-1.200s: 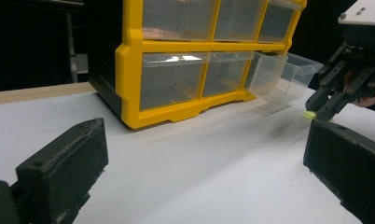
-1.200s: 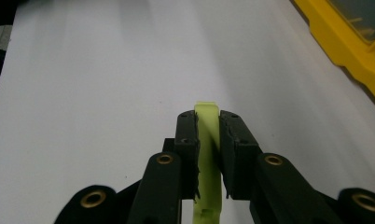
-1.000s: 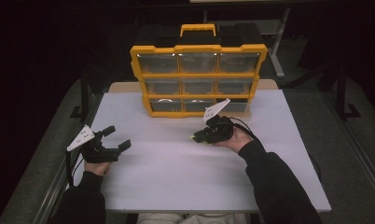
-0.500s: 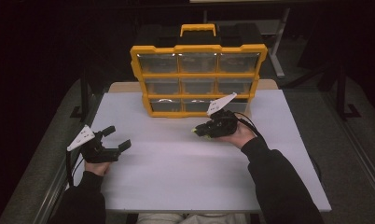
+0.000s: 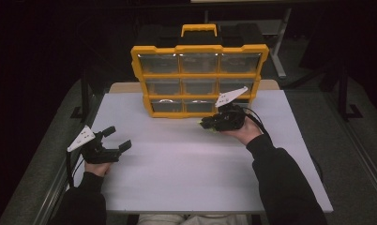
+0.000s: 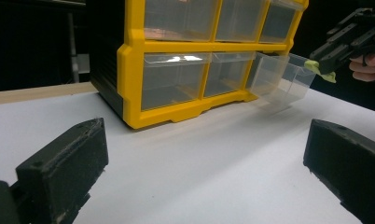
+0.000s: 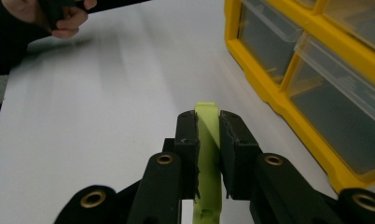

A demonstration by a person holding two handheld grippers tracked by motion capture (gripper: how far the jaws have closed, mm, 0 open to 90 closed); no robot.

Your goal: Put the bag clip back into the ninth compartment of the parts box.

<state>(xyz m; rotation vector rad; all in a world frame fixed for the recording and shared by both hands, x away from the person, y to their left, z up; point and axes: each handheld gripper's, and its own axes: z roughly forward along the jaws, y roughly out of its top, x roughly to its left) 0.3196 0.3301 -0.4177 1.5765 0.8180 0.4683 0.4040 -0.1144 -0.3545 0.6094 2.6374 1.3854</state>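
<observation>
A yellow organizer (image 5: pixel 199 75) with clear drawers stands upright at the back middle of the white table (image 5: pixel 186 173). Its bottom drawer (image 6: pixel 281 77) nearest my right hand is pulled partly out and looks empty. My right gripper (image 5: pixel 207 125) hovers just in front of that drawer, shut on a flat light-green strip (image 7: pixel 208 122) that sticks out past the jaw tips. From the left gripper view the strip (image 6: pixel 322 71) shows at the drawer's outer corner. My left gripper (image 5: pixel 115 139) rests low at the table's left side, open, with bare table between its fingers (image 6: pixel 64 163).
The organizer's other drawers (image 6: pixel 174 79) are pushed in. A black carrying case with a yellow handle (image 5: pixel 199 29) stands behind the organizer. Table edges run close to my left hand (image 5: pixel 95 168). Dark floor and table legs surround the table.
My right gripper has risen a little and shifted toward the organizer with the green strip still clamped. The left gripper has stayed where it was.
</observation>
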